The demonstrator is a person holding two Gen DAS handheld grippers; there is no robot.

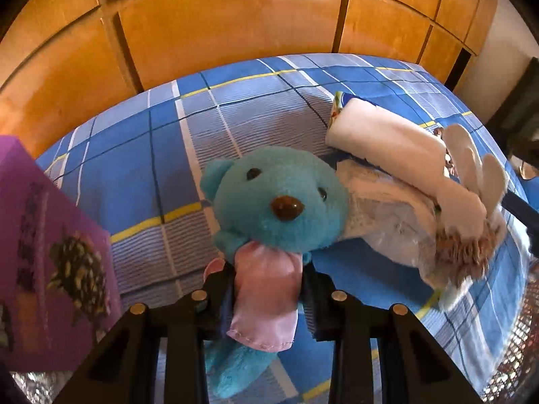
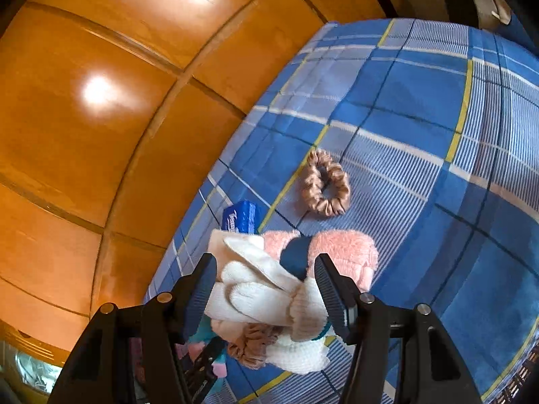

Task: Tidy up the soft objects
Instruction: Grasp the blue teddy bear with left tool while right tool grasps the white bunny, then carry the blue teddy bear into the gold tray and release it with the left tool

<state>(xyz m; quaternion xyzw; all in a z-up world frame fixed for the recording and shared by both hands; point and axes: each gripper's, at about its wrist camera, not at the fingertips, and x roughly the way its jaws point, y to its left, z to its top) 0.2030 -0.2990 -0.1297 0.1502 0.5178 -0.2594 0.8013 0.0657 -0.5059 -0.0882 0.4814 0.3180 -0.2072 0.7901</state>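
Observation:
A teal teddy bear (image 1: 279, 195) with a pink scarf (image 1: 266, 289) faces the left wrist camera, lifted over the blue plaid bed (image 1: 134, 155). My left gripper (image 1: 266, 279) is shut on the bear at its neck, with the scarf hanging between the fingers. In the right wrist view a white knitted glove (image 2: 259, 289) with a beige cuff fills the gap of my right gripper (image 2: 266, 282), and both pads press on it. The glove's fingers (image 1: 471, 158) also stick up at the right of the left wrist view. A brown scrunchie (image 2: 325, 183) lies apart on the bed.
A purple box (image 1: 40, 252) stands at the left. A rolled white towel (image 1: 387, 134), a plastic-wrapped pack (image 1: 380, 222) and a brown fluffy item (image 1: 461, 252) lie heaped together. A pink fluffy piece (image 2: 347, 252) and blue tissue pack (image 2: 242, 219) lie beyond. Wooden wardrobe doors (image 2: 101, 134) stand behind.

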